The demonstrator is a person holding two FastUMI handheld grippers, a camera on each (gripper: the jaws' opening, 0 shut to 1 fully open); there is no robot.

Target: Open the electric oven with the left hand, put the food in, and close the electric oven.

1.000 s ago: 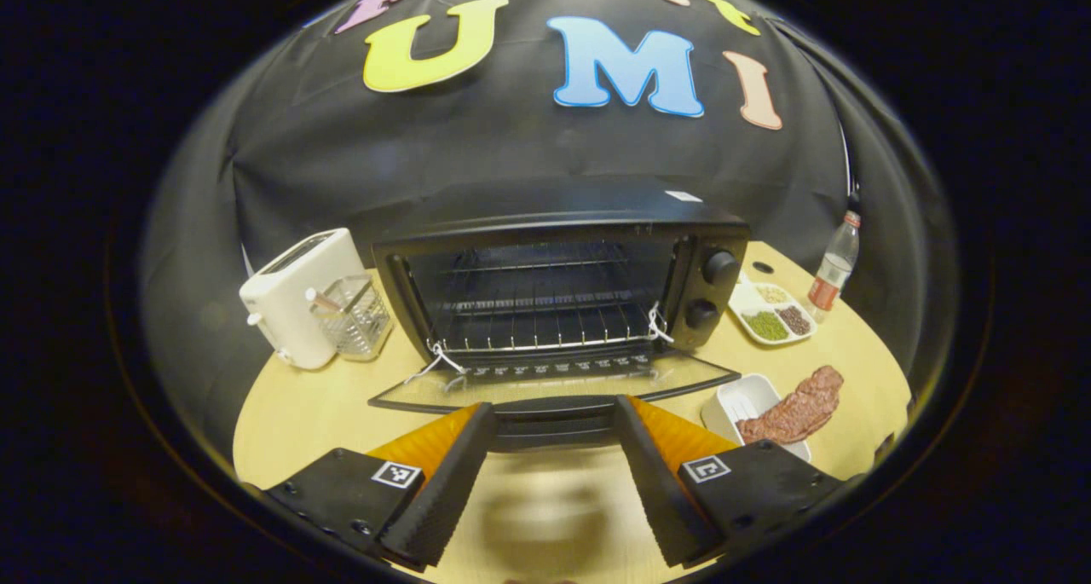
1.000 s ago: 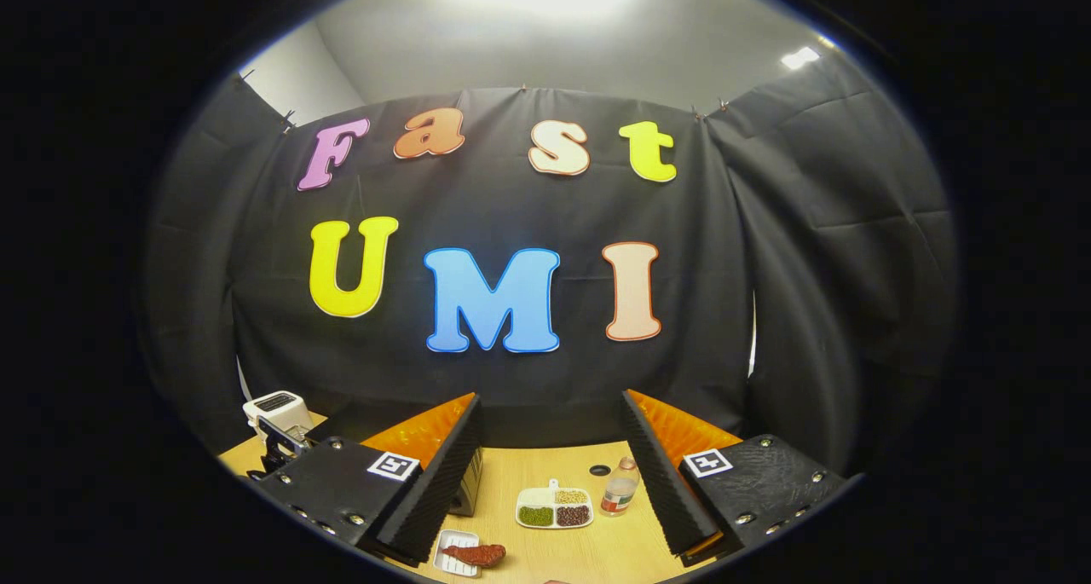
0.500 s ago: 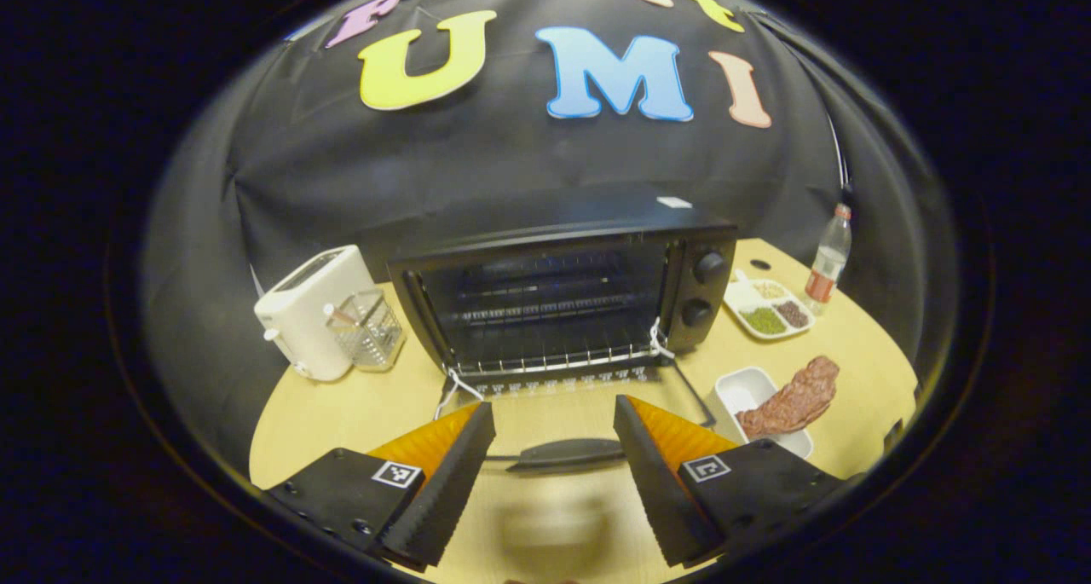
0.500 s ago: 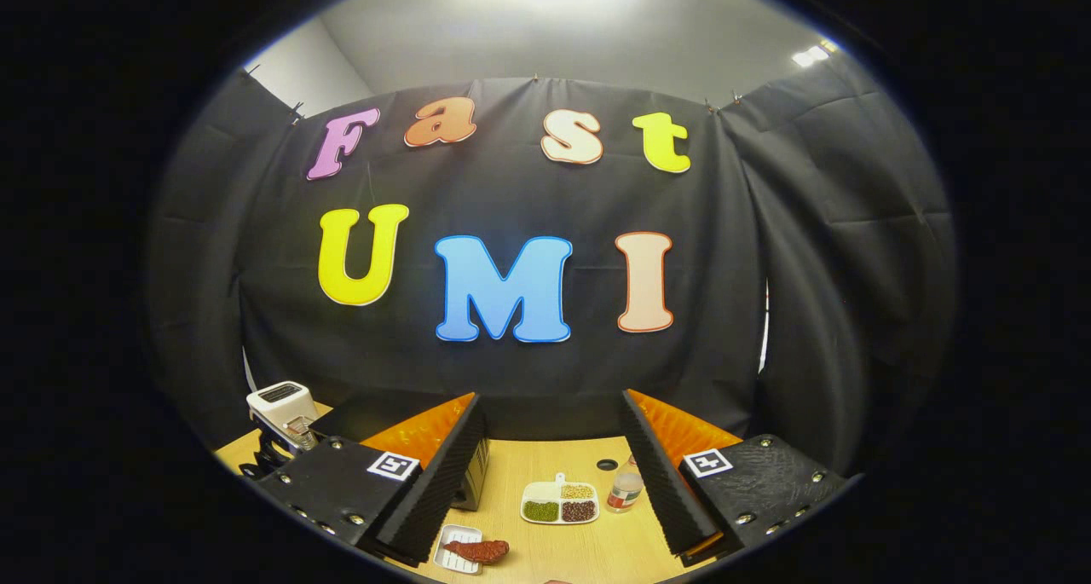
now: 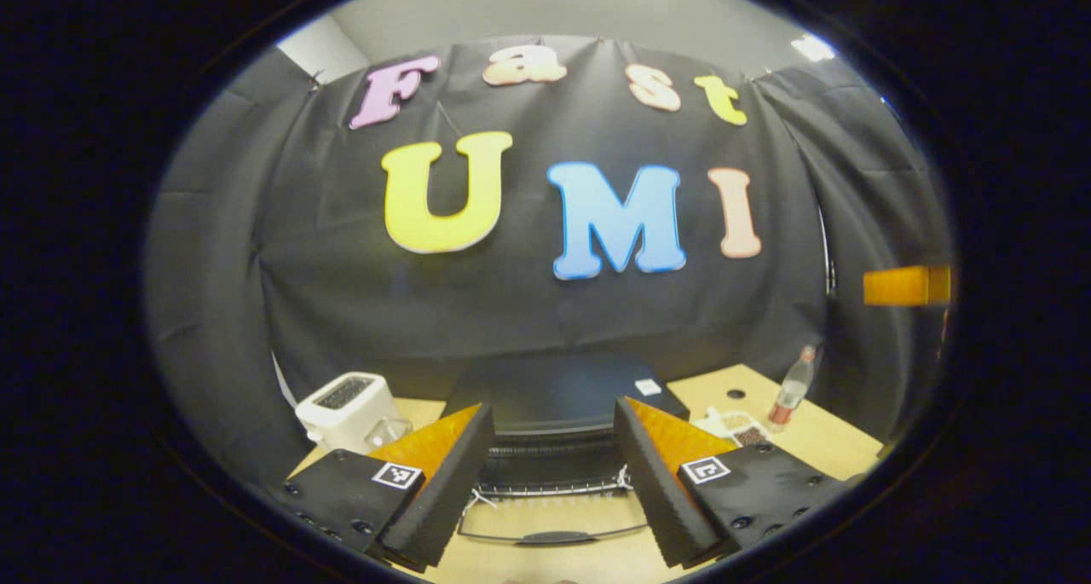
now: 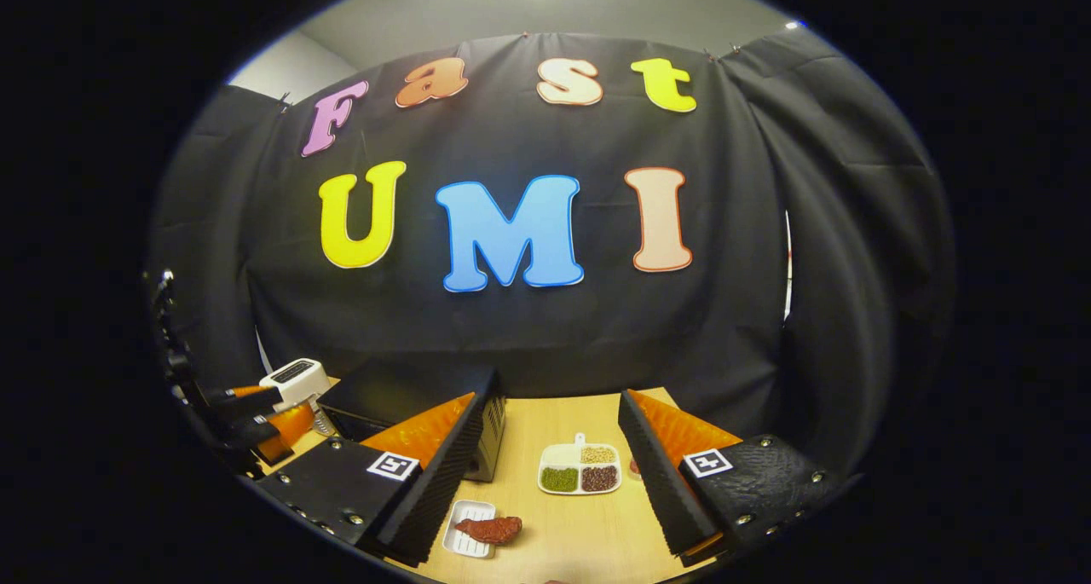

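**Oven door down, left gripper backed off, food not yet picked**

Oven (image 5: 554, 422): sits low centre of the left gripper view, between that gripper's fingers. Door (image 5: 550, 524) is dropped flat toward the camera, handle at the bottom edge of the frame, rack (image 5: 550, 473) visible behind it. In the right gripper view the oven body (image 6: 409, 396) is lower left, partly behind the near finger.

Change vs 1 s ago: the left gripper (image 5: 550, 482) was right at the door handle, camera pitched down into the open cavity. Half a second ago it had already drawn back. Now it's lifted and tilted up, the wall takes most of the frame, the oven is smaller and lower. Jaws wide, nothing between them. My read: opening step done, door released.

Food (image 6: 488, 529): reddish piece on a small white tray (image 6: 470, 540), bottom centre of the right gripper view, just in front of the oven's right side on the table (image 6: 562, 533). Untouched.

Right gripper (image 6: 550, 482): jaws spread wide, empty, hanging above the table with the food low between its fingers. It has tipped down a little versus earlier, the tray sits higher in frame now.

Nearby: divided dish of beans (image 6: 580, 473) mid-table, toaster (image 5: 349, 409) left of the oven, bottle (image 5: 788, 388) at right.

Next, likely: right gripper drops onto the food, carries it to the rack. Open door lies in the approach path, worth clearing from above.
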